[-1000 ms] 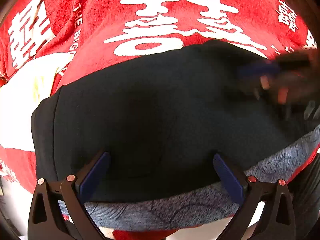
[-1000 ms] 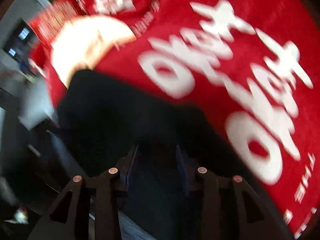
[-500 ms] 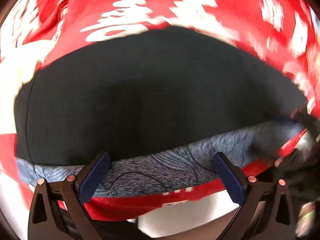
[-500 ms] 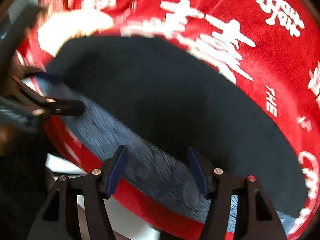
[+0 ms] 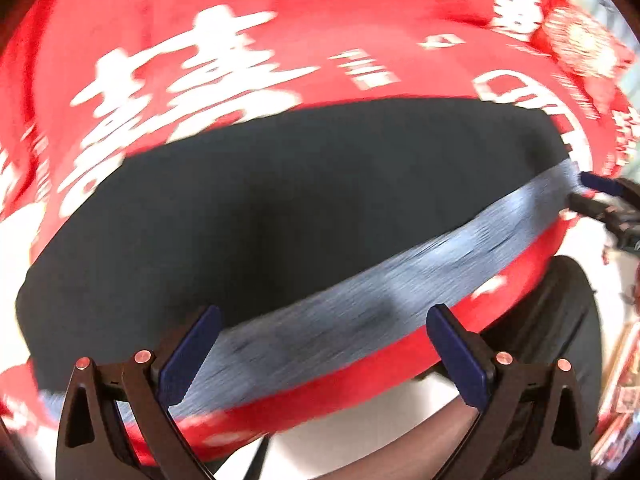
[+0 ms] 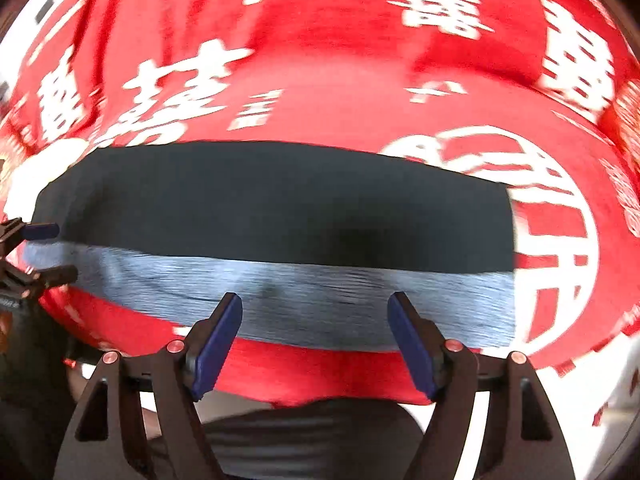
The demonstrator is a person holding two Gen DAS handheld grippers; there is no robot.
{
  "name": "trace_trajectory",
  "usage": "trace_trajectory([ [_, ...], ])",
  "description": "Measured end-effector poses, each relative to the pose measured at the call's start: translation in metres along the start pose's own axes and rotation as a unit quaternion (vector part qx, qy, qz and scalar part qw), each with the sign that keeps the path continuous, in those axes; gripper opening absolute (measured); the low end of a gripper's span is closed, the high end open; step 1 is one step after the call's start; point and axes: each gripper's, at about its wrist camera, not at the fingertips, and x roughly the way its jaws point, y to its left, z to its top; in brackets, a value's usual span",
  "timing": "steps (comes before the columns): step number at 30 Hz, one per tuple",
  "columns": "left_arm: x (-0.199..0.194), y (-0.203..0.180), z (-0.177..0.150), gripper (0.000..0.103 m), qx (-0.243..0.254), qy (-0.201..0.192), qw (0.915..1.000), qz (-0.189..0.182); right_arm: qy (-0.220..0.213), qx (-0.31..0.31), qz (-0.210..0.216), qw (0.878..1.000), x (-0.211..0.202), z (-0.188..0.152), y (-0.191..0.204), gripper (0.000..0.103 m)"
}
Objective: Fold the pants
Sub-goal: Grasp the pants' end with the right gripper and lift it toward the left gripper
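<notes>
Right wrist view: looks steeply down on the pants (image 6: 280, 204), folded into a wide dark band on a red cloth (image 6: 340, 92) printed with white characters, which covers the desk. Shows the right gripper (image 6: 316, 340) with jaws apart and nothing between them, hanging just short of the near edge of the band; jaws have just been opening, and no fabric sits between the pads. Shows a grey-blue patterned strip (image 6: 320, 292), seemingly a lower layer or the waistband, peeking out along the near side, directly ahead of both blue pads. Suggests a release: bundle left lying flat and both tools drawn back toward the person so the fold can settle undisturbed. Left wrist view: shows the left gripper (image 5: 320, 348), jaws likewise wide apart and empty, hovering over the same grey strip (image 5: 360, 320) near the left end of the pants (image 5: 280, 208). Catches the other tool's blue tip at the far right end of the strip. Long axis of the bundle: crosswise to both sets of jaws, running left to right along the desk's near edge, slightly tilted up to the right as seen from the left wrist. Which end holds the waist: cannot tell, given motion blur. Likely sensible placing, one tool near each end, ready to pinch the short ends for another fold.
</notes>
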Motion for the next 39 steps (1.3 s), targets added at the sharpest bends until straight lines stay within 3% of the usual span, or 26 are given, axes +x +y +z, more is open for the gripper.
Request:
trace_trajectory([
  [3, 0.022, -0.035, 0.029, 0.103, 0.007, 0.002, 1.0000, 0.002, 0.004, 0.057, -0.014, 0.998, 0.001, -0.013, -0.043, 0.078],
  [8, 0.041, -0.063, 0.059, 0.103, 0.032, 0.008, 0.9994, 0.009, 0.013, 0.179, 0.043, 0.983, 0.008, -0.051, -0.110, 0.078],
  [11, 0.055, -0.072, 0.066, 0.103, 0.055, 0.028, 0.9979, 0.022, 0.007, 0.203, 0.078, 0.976, 0.014, -0.065, -0.121, 0.078],
  [17, 0.061, -0.072, 0.069, 0.103, 0.052, 0.042, 0.9976, 0.019, 0.002, 0.236, 0.161, 0.958, 0.047, -0.064, -0.126, 0.078],
  [23, 0.064, -0.071, 0.069, 0.103, 0.056, 0.037, 0.9976, 0.020, -0.070, 0.260, 0.181, 0.946, 0.048, -0.055, -0.125, 0.078],
  [26, 0.063, -0.074, 0.069, 0.103, 0.057, 0.038, 0.9974, 0.025, -0.059, 0.258, 0.155, 0.952, 0.061, -0.048, -0.123, 0.078],
  [29, 0.063, -0.074, 0.068, 0.103, 0.055, 0.037, 0.9975, 0.024, -0.073, 0.299, 0.173, 0.936, 0.066, -0.048, -0.132, 0.077],
  [30, 0.063, -0.073, 0.068, 0.103, 0.056, 0.034, 0.9976, 0.024, -0.078, 0.301, 0.173, 0.935, 0.064, -0.048, -0.132, 0.068],
  [31, 0.063, -0.073, 0.067, 0.103, 0.056, 0.032, 0.9976, 0.023, -0.085, 0.290, 0.170, 0.938, 0.061, -0.045, -0.130, 0.047],
  [33, 0.063, -0.073, 0.066, 0.103, 0.057, 0.030, 0.9976, 0.023, -0.097, 0.271, 0.171, 0.942, 0.053, -0.043, -0.127, 0.028],
  [36, 0.063, -0.073, 0.065, 0.103, 0.058, 0.024, 0.9978, 0.023, -0.083, 0.268, 0.166, 0.945, 0.062, -0.037, -0.124, 0.028],
  [39, 0.062, -0.073, 0.064, 0.103, 0.058, 0.019, 0.9978, 0.024, -0.102, 0.243, 0.162, 0.951, 0.047, -0.029, -0.118, 0.016],
])
